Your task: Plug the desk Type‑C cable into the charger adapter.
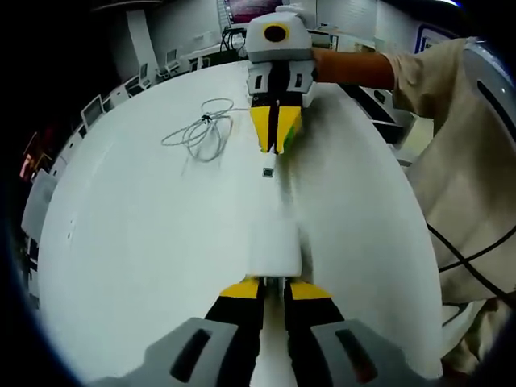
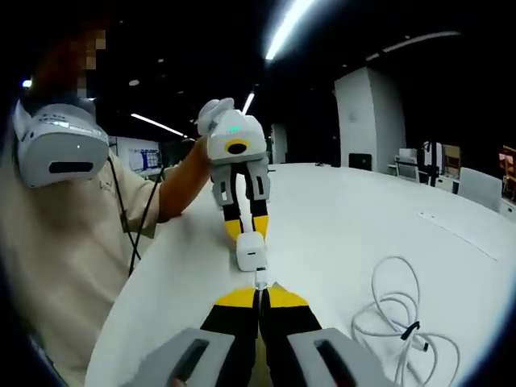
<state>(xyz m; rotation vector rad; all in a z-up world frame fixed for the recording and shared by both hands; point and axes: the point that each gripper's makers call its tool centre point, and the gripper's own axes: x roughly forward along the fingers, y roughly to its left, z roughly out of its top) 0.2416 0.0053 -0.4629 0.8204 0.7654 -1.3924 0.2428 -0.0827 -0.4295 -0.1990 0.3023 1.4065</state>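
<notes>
Holding the white charger adapter (image 1: 274,250) between its closed jaws, the left gripper (image 1: 272,284) is facing the right gripper (image 1: 276,139) over the white desk (image 1: 145,242). The right gripper (image 2: 260,295) is pinching the small Type-C plug (image 2: 260,279) with jaws nearly shut, just in front of the adapter (image 2: 251,251). The rest of the cable (image 2: 395,314) is lying coiled beside its jaws. The adapter looks light, hard and smooth, so gripping its flat sides seems best; the plug is tiny and stiff.
</notes>
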